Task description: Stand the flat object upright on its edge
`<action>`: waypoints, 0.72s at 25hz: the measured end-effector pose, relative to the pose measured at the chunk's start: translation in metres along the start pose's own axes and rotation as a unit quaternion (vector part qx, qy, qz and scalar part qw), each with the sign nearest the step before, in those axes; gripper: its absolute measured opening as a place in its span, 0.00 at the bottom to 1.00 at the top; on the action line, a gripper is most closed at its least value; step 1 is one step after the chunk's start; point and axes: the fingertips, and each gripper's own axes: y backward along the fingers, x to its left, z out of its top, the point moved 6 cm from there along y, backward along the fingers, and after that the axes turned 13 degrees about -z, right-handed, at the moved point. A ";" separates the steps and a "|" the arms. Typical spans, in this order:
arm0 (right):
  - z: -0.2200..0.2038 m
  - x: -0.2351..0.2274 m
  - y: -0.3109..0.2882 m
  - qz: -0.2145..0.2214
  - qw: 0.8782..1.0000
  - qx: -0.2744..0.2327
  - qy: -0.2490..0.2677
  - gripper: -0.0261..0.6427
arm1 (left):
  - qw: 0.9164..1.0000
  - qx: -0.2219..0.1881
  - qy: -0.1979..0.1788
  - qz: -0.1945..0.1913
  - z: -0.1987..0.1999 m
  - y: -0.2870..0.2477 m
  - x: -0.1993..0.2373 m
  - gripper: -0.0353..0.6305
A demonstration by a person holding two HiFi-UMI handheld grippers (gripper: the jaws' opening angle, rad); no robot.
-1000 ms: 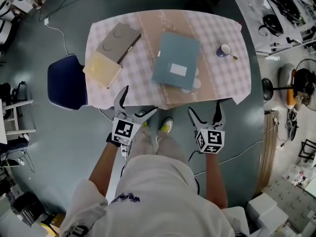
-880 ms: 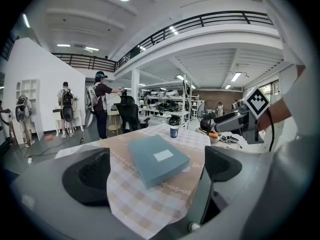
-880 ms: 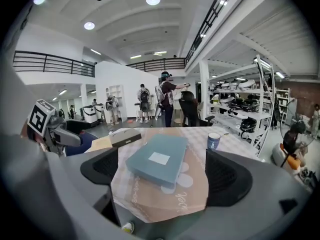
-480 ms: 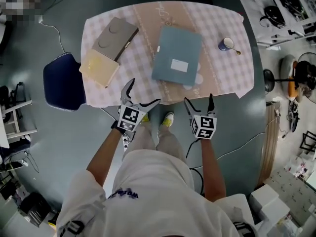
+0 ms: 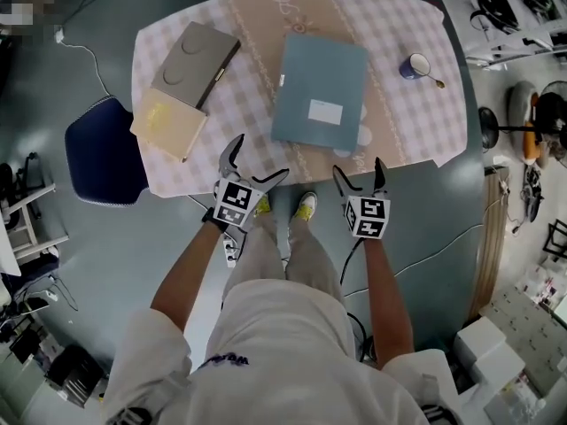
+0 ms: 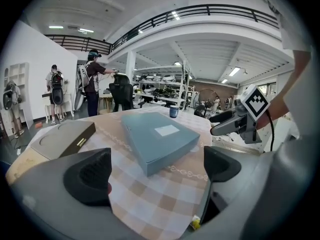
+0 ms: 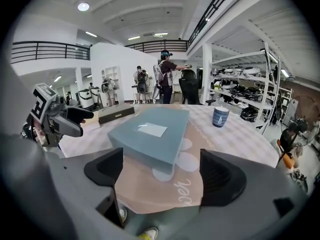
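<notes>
A flat blue-grey box [image 5: 321,92] with a white label lies flat in the middle of the checked table [image 5: 416,122]; it also shows as the box [image 6: 155,138] in the left gripper view and the box [image 7: 152,133] in the right gripper view. My left gripper [image 5: 255,164] hovers at the table's near edge, left of the box, open and empty. My right gripper [image 5: 358,173] hangs just off the near edge below the box's right corner; its jaws are closing a little, still wide, with nothing between them.
A grey flat case [image 5: 193,63] and a yellow pad [image 5: 168,124] lie at the table's left. A blue cup [image 5: 415,65] with a spoon stands at the right. A dark blue chair [image 5: 104,149] sits left of the table. People stand in the far background.
Both grippers have moved up toward the table's near edge and a little closer together. The box lies as before.
</notes>
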 end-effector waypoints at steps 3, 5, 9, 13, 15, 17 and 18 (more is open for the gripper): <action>-0.007 0.001 -0.009 0.003 1.000 0.007 0.003 0.75 | 1.000 0.003 0.001 -0.004 -0.006 -0.014 0.006 0.89; -0.012 0.002 -0.015 0.004 1.000 0.010 0.004 0.74 | 1.000 0.006 0.002 -0.007 -0.010 -0.023 0.010 0.87; -0.020 0.003 -0.025 0.004 1.000 0.016 0.002 0.72 | 1.000 0.015 0.002 -0.012 -0.019 -0.039 0.015 0.82; -0.029 0.003 -0.034 0.003 1.000 0.022 0.000 0.68 | 1.000 0.025 0.002 -0.017 -0.029 -0.052 0.017 0.78; -0.032 0.004 -0.038 0.004 1.000 0.022 0.000 0.66 | 1.000 0.027 0.004 -0.016 -0.032 -0.056 0.019 0.76; -0.034 0.005 -0.042 0.004 1.000 0.023 0.003 0.64 | 0.999 0.029 0.007 -0.013 -0.035 -0.058 0.021 0.74; -0.035 0.005 -0.045 0.003 1.000 0.024 0.005 0.63 | 0.999 0.029 0.008 -0.012 -0.037 -0.059 0.022 0.72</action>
